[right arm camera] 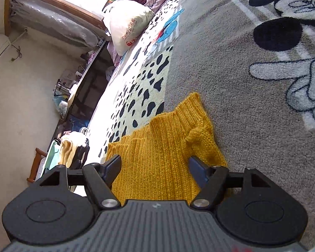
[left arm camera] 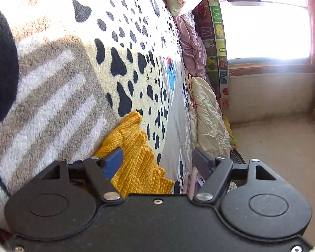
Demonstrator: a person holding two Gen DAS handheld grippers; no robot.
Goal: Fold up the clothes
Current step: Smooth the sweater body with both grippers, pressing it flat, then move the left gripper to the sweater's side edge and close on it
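A mustard-yellow knitted garment (right arm camera: 163, 147) lies on a fleece blanket (right arm camera: 231, 67) with a cartoon mouse print and black spots. In the right wrist view my right gripper (right arm camera: 154, 164) is open, its two fingers straddling the near part of the knit. In the left wrist view the same yellow knit (left arm camera: 136, 159) lies bunched in pleats on the blanket (left arm camera: 52, 88). My left gripper (left arm camera: 159, 159) is open, with its blue left finger (left arm camera: 113, 163) against the knit's edge and nothing held between the jaws.
A white pillow (right arm camera: 128, 25) and purple bedding (left arm camera: 191, 35) lie at the bed's far side. A window (left arm camera: 262, 21) and bare floor (left arm camera: 283, 151) are beyond the bed edge. Shelves with clutter (right arm camera: 73, 96) stand beside the bed.
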